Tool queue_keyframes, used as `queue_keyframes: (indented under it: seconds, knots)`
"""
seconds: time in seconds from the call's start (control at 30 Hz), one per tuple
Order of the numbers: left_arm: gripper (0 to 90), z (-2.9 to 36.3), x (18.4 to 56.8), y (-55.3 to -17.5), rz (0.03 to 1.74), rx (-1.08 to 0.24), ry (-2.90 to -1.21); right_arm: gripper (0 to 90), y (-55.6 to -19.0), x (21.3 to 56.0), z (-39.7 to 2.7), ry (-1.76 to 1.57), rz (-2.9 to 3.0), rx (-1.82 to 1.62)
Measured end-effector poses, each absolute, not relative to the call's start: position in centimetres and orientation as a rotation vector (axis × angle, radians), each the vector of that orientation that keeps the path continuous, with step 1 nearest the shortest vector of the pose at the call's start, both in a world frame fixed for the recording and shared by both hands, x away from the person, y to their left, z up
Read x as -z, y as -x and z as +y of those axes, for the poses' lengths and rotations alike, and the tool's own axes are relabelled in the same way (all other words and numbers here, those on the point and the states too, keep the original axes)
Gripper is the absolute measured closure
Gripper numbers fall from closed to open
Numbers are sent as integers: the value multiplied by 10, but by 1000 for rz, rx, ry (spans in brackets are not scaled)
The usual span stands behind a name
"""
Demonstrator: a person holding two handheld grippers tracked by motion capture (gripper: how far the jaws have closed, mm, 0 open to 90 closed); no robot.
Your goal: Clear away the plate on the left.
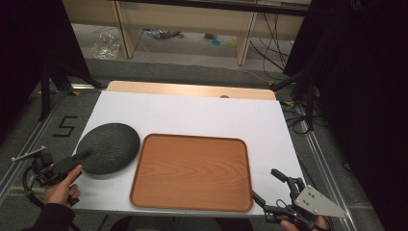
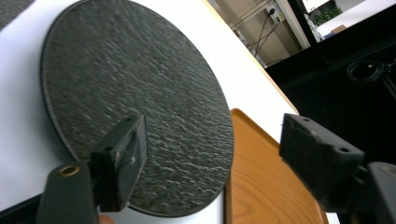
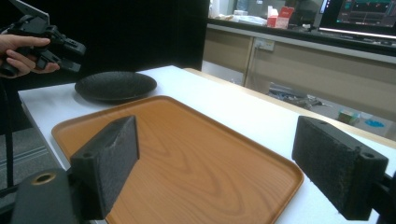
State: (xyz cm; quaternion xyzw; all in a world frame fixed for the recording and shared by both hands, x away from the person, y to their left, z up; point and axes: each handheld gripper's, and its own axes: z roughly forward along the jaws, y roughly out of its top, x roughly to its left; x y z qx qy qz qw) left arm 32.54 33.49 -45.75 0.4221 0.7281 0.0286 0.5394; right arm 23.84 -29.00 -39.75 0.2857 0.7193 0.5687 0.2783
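A round black textured plate [image 1: 108, 148] lies flat on the white sheet, left of a rectangular wooden tray [image 1: 192, 172] with nothing on it. My left gripper [image 1: 82, 158] is at the plate's near-left rim, open; in the left gripper view the plate [image 2: 140, 93] spreads out beyond the wide-apart pads [image 2: 123, 163], with the tray [image 2: 261, 182] to the right. My right gripper [image 1: 269, 186] is open just off the tray's front right corner. In the right gripper view the tray [image 3: 187, 154] lies beyond its pads [image 3: 338, 165], with the plate [image 3: 116, 86] and a hand holding the left gripper [image 3: 56, 46] farther off.
The white sheet [image 1: 216, 115] covers most of the table and is bare behind the tray. A strip of wooden tabletop [image 1: 192, 89] shows at the far edge. Metal rails [image 1: 317, 154] run along both sides. Shelving and cables stand on the floor beyond.
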Motion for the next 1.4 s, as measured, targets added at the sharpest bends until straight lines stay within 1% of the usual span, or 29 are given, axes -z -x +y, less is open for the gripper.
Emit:
queue_keyframes:
  seconds: [0.1,0.17,0.27,0.47,0.53,0.6,0.83,1.17,1.4]
  knots:
    - [251,340,462,-326,1741,-44,-967,159,-239,397,-290,-762,1927,-1525]
    - [235,344,464,-327,1760,-50,-953,159,-240,397,-290,-745,1920,-1522]
    - [240,350,468,-327,1798,-47,-933,159,-240,397,-291,-750,1914,-1520]
    - [243,358,479,-327,1845,12,-873,159,-239,397,-290,-762,1930,-1526]
    - [264,361,482,-327,1859,31,-848,159,-239,398,-289,-765,1927,-1527]
    - [253,363,484,-327,1868,35,-846,159,-239,398,-290,-766,1937,-1526]
    - [256,363,491,-329,1892,89,-818,159,-239,398,-290,-760,1937,-1528]
    - [280,362,503,-331,1861,218,-737,160,-240,398,-290,-747,1928,-1514]
    - [299,356,504,-334,1850,244,-739,160,-239,399,-288,-753,1942,-1532]
